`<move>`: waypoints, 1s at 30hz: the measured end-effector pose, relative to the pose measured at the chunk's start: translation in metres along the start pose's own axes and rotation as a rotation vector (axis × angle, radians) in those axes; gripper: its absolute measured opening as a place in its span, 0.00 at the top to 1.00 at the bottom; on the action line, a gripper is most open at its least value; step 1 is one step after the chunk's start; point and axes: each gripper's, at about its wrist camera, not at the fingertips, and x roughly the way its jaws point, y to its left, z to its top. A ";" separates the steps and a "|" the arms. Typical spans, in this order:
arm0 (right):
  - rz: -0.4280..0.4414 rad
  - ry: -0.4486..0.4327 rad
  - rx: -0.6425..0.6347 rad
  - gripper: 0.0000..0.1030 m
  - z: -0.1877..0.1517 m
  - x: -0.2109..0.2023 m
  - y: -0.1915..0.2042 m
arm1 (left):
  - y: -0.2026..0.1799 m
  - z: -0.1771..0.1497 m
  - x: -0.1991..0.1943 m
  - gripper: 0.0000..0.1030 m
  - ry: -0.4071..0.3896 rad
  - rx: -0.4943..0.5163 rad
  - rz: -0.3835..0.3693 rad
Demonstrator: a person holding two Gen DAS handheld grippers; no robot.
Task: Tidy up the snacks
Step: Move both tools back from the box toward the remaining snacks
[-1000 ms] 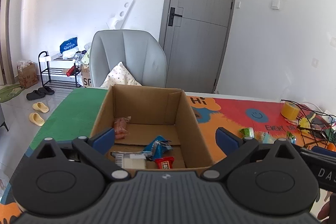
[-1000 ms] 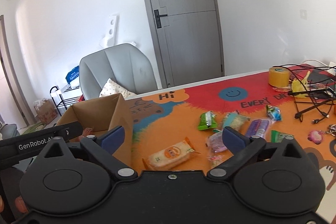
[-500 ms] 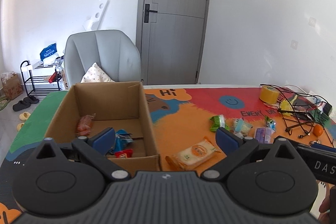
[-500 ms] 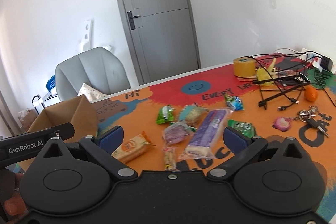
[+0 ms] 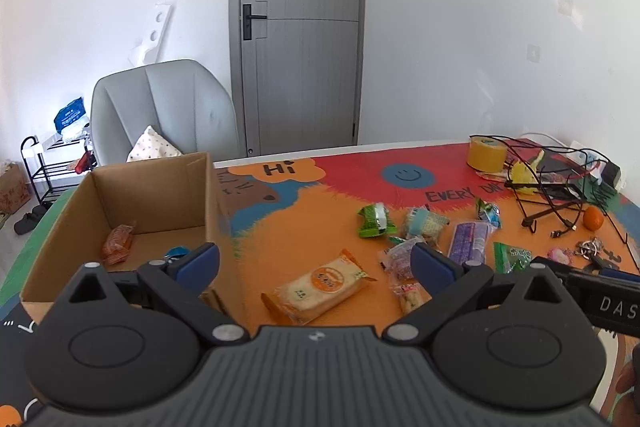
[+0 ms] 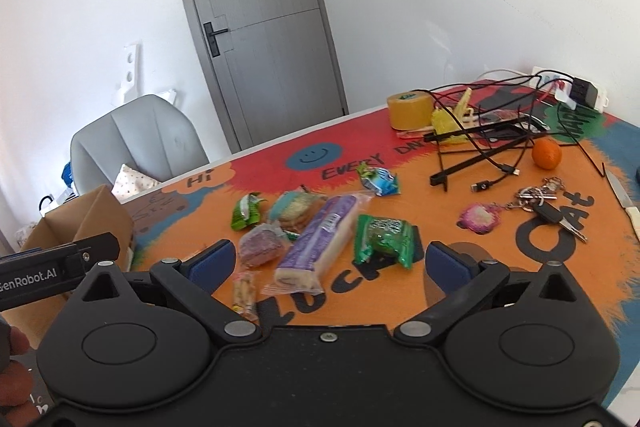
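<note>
Since both claws hang released and empty, left gripper (image 5: 314, 263) over the cracker pack (image 5: 320, 285), right gripper (image 6: 328, 259) over the purple bar (image 6: 318, 243), crowded snacks risk a double pick or crushed wrapper. Box (image 5: 120, 211) sits at 9 o'clock, some snacks inside. Cables (image 6: 492, 139) clutter the mat (image 6: 440, 203) at 2; door (image 5: 298, 27) at 12.
</note>
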 end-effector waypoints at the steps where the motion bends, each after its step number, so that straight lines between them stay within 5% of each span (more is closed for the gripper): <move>1: -0.003 0.003 0.005 0.00 -0.001 0.001 -0.004 | -0.003 -0.001 0.002 0.02 0.003 0.005 -0.005; 9: -0.027 0.015 0.030 0.02 -0.002 0.013 -0.024 | -0.020 -0.004 0.021 0.05 0.037 0.007 -0.053; 20: -0.035 0.038 0.059 0.17 0.000 0.041 -0.041 | -0.040 -0.013 0.056 0.17 0.105 0.003 -0.080; 30: -0.037 0.076 0.084 0.30 -0.001 0.074 -0.052 | -0.050 -0.032 0.097 0.51 0.239 -0.010 -0.109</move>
